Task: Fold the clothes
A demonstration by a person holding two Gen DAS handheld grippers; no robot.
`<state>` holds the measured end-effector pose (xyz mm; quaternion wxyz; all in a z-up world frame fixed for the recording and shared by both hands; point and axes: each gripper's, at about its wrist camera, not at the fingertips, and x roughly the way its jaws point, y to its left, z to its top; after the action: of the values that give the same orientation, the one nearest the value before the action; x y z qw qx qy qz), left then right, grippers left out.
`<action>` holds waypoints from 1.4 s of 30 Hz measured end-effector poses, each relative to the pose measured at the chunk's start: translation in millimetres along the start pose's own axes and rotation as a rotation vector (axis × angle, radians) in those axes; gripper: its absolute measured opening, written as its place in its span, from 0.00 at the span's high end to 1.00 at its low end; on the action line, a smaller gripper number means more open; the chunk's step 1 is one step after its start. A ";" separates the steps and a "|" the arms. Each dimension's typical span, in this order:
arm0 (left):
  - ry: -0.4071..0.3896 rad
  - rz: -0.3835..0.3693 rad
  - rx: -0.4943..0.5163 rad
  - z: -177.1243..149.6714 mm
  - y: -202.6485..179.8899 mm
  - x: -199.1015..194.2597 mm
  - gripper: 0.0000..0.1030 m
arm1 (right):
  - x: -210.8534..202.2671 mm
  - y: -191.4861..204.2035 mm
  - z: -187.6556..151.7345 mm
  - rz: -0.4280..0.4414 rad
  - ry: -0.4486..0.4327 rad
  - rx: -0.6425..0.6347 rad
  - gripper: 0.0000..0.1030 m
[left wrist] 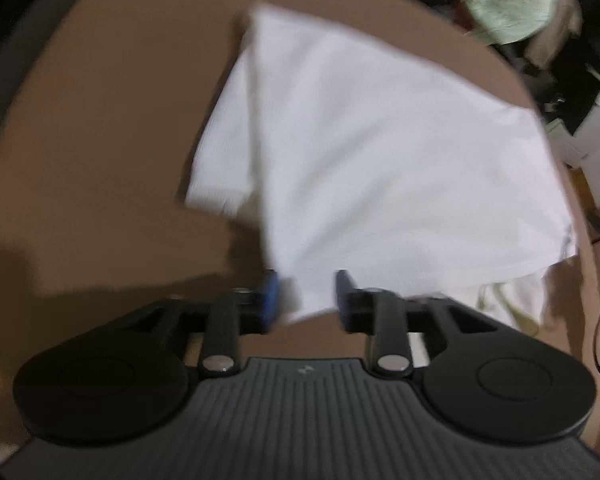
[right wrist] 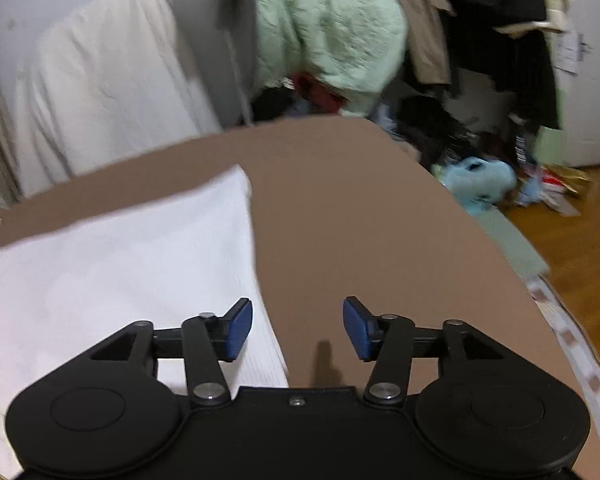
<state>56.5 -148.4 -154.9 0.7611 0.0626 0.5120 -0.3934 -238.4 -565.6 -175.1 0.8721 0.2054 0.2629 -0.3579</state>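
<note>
A white folded garment (left wrist: 380, 152) lies flat on the brown tabletop (left wrist: 100, 140), with a narrower flap sticking out at its left side. My left gripper (left wrist: 307, 298) hovers over the garment's near edge, jaws apart. White cloth shows in the gap, and the blue pads (left wrist: 270, 300) do not press on it. In the right wrist view the same garment (right wrist: 120, 272) fills the lower left. My right gripper (right wrist: 298, 328) stands open just past the garment's right edge, above the bare tabletop (right wrist: 360, 220). Its left finger overlaps the cloth and nothing is gripped.
Beyond the table's far edge hang a pale green fleece (right wrist: 332, 36) and dark clothes (right wrist: 500, 20). A white-draped shape (right wrist: 100, 72) stands at the back left. A light blue plush toy (right wrist: 480, 184) and clutter lie on the wooden floor (right wrist: 572, 248) at the right.
</note>
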 end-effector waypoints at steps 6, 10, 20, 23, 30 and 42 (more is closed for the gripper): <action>-0.159 0.098 0.141 69.1 -23.1 6.4 0.50 | 64.5 21.1 74.6 0.150 0.109 -0.109 0.41; -0.184 0.121 0.085 117.3 5.0 48.6 0.50 | 121.7 22.0 115.4 0.212 0.208 -0.153 0.36; -0.086 -0.197 -0.137 185.4 57.6 130.4 0.49 | 231.5 -17.2 142.8 0.178 0.323 0.074 0.34; -0.074 -0.265 -0.182 188.5 68.3 142.9 0.49 | 232.7 -14.3 134.2 0.188 0.302 0.015 0.33; -0.102 -0.250 -0.153 203.4 64.8 166.4 0.23 | 249.2 -11.2 131.3 0.225 0.260 0.023 0.33; -0.273 0.018 0.205 202.3 -15.0 131.3 0.94 | 184.3 29.9 132.8 0.054 -0.039 -0.268 0.93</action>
<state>216.1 -329.7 -164.4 0.8166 0.0903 0.3603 -0.4417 -63.5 -713.6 -178.4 0.9061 0.0873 0.2857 -0.2997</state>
